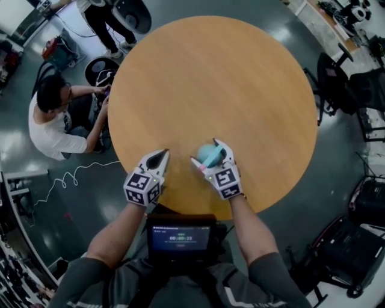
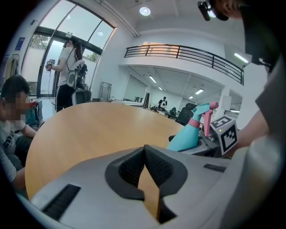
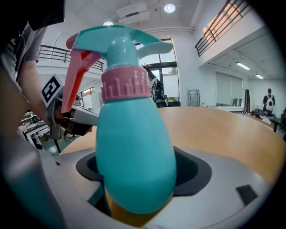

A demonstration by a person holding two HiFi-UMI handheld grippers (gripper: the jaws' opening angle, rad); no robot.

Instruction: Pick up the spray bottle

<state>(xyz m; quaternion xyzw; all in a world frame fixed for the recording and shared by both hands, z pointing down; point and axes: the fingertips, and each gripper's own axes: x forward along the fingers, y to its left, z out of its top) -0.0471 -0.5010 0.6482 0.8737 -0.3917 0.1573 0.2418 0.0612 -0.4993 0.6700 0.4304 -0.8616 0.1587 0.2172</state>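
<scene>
The teal spray bottle (image 1: 209, 155), with a pink collar and trigger, stands upright near the front edge of the round wooden table (image 1: 210, 78). My right gripper (image 1: 206, 151) has a jaw on each side of the bottle's belly (image 3: 134, 147), and the pads lie against it. The bottle's base is at the table top. My left gripper (image 1: 163, 153) hovers just left of it, shut with nothing between its pads (image 2: 144, 147). In the left gripper view the bottle (image 2: 190, 134) shows at the right, inside the other gripper.
A seated person (image 1: 51, 114) is on the floor side left of the table and another stands at the far left (image 1: 102, 18). Black chairs (image 1: 343, 84) stand to the right. A white cable (image 1: 72, 177) lies on the floor. A screen (image 1: 180, 237) hangs at my chest.
</scene>
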